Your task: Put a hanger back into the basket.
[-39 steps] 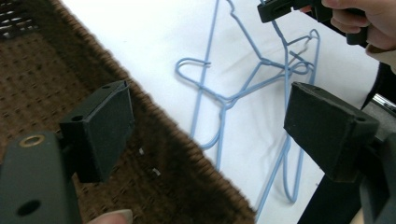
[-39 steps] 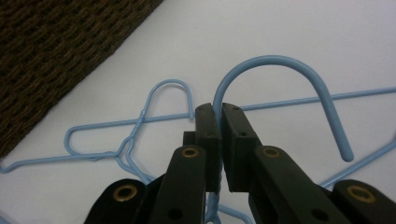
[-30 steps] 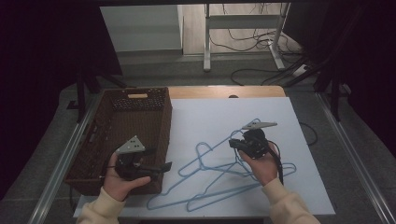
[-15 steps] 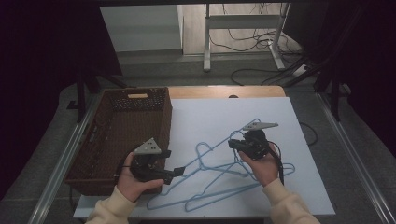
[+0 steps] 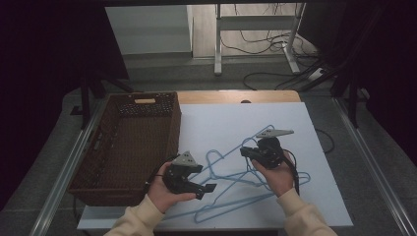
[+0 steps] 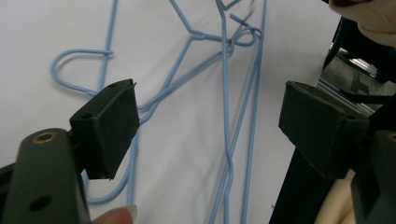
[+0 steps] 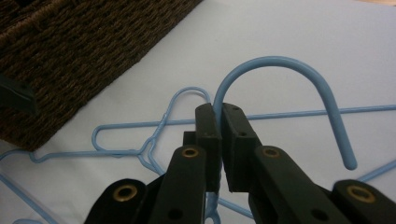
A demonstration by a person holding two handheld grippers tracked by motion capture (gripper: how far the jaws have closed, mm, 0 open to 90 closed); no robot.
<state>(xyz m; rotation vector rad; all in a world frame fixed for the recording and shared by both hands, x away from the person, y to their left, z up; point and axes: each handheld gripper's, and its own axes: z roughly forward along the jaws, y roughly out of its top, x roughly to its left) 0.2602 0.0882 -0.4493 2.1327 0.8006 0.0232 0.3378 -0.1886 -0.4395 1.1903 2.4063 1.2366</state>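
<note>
Left gripper (image 5: 209, 188) advanced, fingers (image 6: 109, 126) open.

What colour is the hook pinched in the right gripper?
Light blue. The hook shows best in the right gripper view.

Nothing readable is showing anywhere right now. The basket (image 5: 129, 142), the hangers (image 5: 231, 182) and the table (image 5: 221, 123) are carrying no lettering, label or number.

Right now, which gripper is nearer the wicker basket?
Left. The left gripper hovers just beside the wicker basket, jaws open. The right gripper is farther off across the sheet, clamped on a blue hanger hook.
</note>
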